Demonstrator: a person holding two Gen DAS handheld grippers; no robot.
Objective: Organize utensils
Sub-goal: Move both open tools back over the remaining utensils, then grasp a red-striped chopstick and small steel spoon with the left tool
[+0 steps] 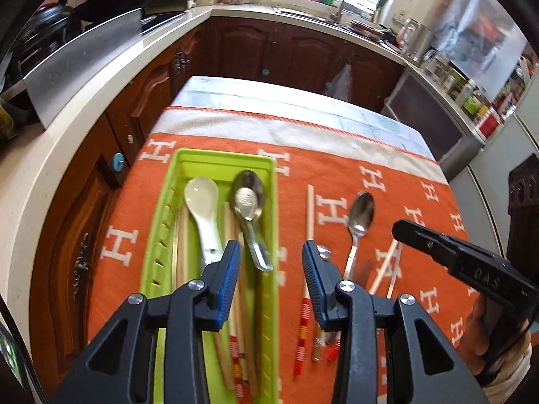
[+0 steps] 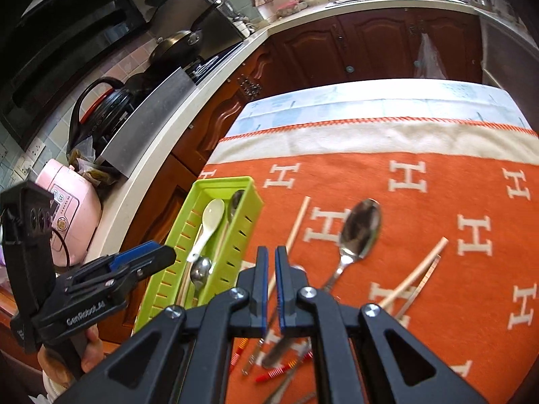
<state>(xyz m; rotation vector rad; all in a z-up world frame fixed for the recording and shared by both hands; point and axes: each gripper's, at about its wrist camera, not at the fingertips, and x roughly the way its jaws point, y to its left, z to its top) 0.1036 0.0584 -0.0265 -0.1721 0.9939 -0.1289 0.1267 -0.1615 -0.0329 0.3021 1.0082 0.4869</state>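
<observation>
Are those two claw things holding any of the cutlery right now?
No. The left gripper has open fingers with nothing between them, and the right gripper is shut on nothing.

Surface [image 1: 215, 91] draped in orange cloth [image 1: 337, 168] with white H marks. On cloth: green tray [image 1: 158, 235] at left, steel spoon [image 1: 358, 225] beside loose chopsticks [image 1: 309, 212], more chopsticks [image 2: 414, 276] crossed at right.

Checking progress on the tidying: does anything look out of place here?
Yes: a metal spoon and several chopsticks lie scattered at crossing angles on the orange cloth, outside the green tray.
</observation>
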